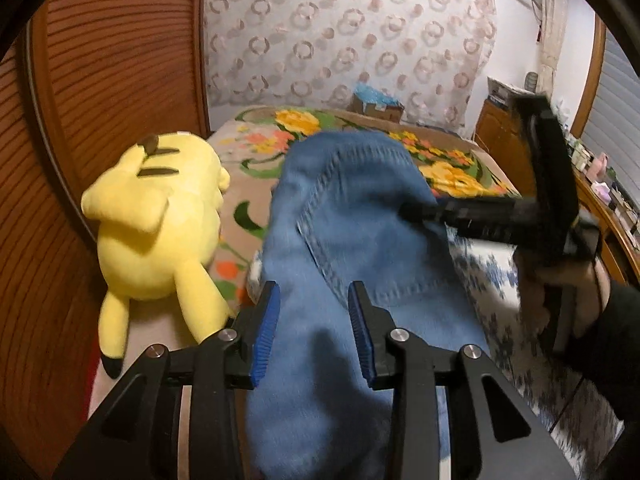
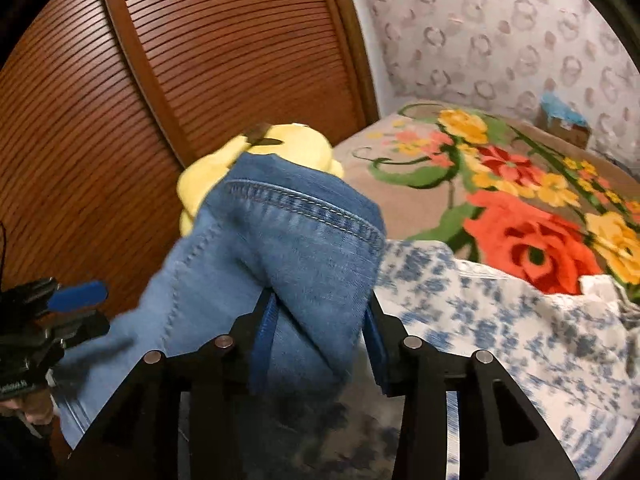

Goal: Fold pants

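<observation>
The blue denim pants [image 1: 352, 220] lie lengthwise on the bed, a stitched seam running across them. My left gripper [image 1: 314, 288] stands over their near end, its blue pads spread apart, with the denim lying flat between and below them. In the right wrist view a bunched fold of the pants [image 2: 288, 248] with a stitched hem rises between the spread fingers of my right gripper [image 2: 318, 298]. From the left wrist view, the right gripper [image 1: 404, 212] reaches in from the right onto the denim, held by a hand [image 1: 560, 288]. One blue pad [image 2: 78, 294] of the left gripper shows at the left edge.
A yellow plush toy [image 1: 160, 220] lies left of the pants against a slatted wooden wardrobe [image 1: 100, 60]. A flowered blanket [image 2: 520, 220] covers the bed, with a white-and-blue cloth [image 2: 500, 320] under the pants. A cardboard box [image 1: 378, 106] stands at the far wall, shelves [image 1: 600, 184] on the right.
</observation>
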